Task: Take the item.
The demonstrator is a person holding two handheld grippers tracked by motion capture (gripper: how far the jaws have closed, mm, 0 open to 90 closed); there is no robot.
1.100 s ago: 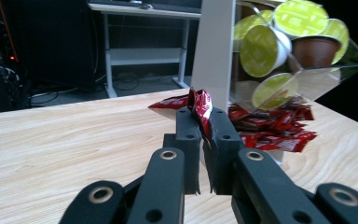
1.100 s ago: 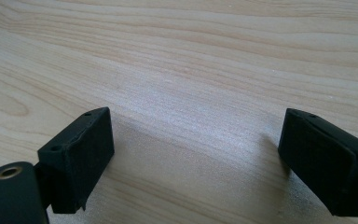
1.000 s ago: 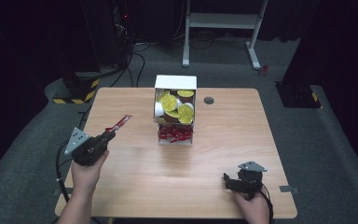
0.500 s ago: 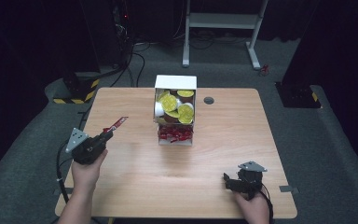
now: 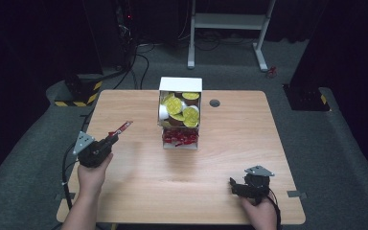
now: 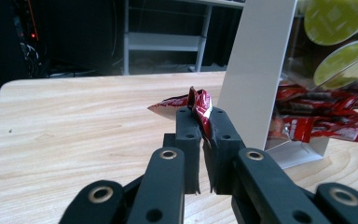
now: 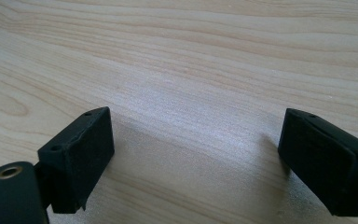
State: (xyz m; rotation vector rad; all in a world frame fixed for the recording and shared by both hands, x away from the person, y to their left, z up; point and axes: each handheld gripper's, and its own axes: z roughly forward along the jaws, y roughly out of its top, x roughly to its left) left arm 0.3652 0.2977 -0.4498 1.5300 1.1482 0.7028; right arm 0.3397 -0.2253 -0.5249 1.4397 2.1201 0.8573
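No writing can be read on any of the packaging; the print is too small or blurred.

The left hand-held gripper (image 5: 111, 139) has its two black jaws pressed together on a red packet (image 6: 192, 103), a crinkled, glossy foil sachet whose pointed end sticks out past the jaw tips. In the high view the red packet (image 5: 121, 128) angles up and away from the left hand-held gripper, above the desk (image 5: 139, 187), with the person's left hand (image 5: 92, 173) wrapped around the handle.

Ahead of and to the right of that gripper stands a white box (image 5: 180, 86), a tall dispenser with flat, smooth side walls and an open front. Its upper part holds round pods (image 5: 174, 105) with yellow-green foil lids, piled at odd angles. Its lower tray holds a heap of more red packets (image 6: 321, 121) of the same shiny foil, lying flat and overlapping. In the left gripper view the white side wall rises just beyond the held packet, apart from it.

The right hand-held gripper (image 5: 236, 188) sits well apart from the box, close to the person. Its jaws stand wide apart with nothing between them, and bare pale wood with a wavy grain lies beneath in the right gripper view (image 7: 196, 140).

A small dark round disc (image 5: 214, 103) sits in the desk just beyond the box.
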